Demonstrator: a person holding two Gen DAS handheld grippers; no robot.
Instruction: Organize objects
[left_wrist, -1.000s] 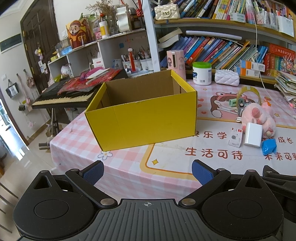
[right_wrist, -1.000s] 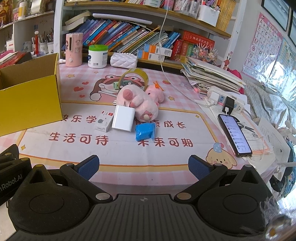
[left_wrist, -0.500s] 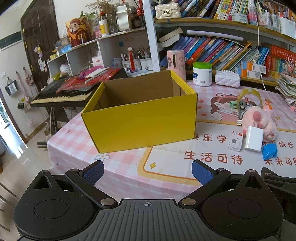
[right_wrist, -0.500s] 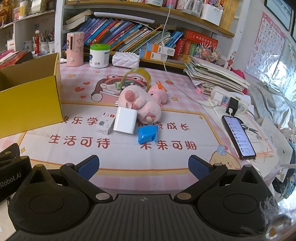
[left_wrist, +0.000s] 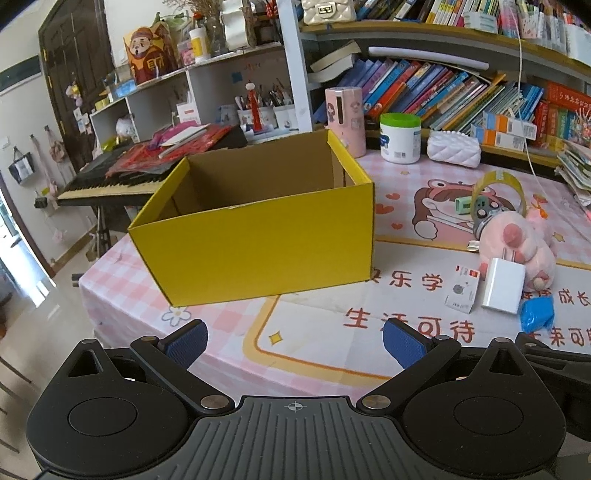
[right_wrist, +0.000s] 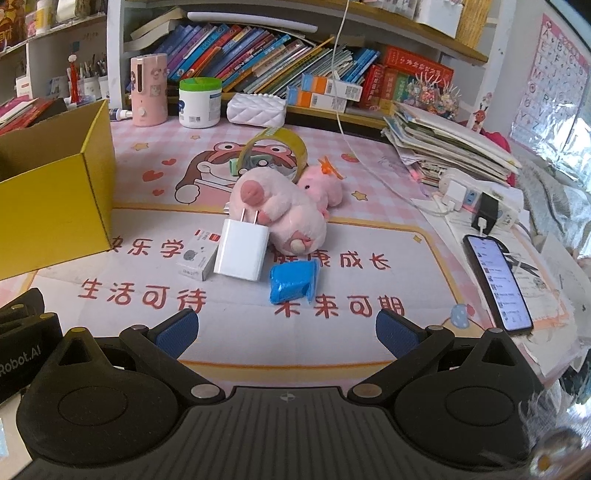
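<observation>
Yellow cardboard box (left_wrist: 258, 236) is faced by wide-open, empty claws; white charger (right_wrist: 242, 249) beside it is best gripped across its flat sides.

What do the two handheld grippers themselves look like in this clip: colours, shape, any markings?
Both look alike: the left gripper and right gripper have matte black bodies, a ribbed grey centre plate with a small crosshair mark, round black discs either side, silver pivot screws, and textured blue fingertips. White "Robot.AI" lettering shows on a black part at the right view's left edge. No hands or sleeves visible.
</observation>
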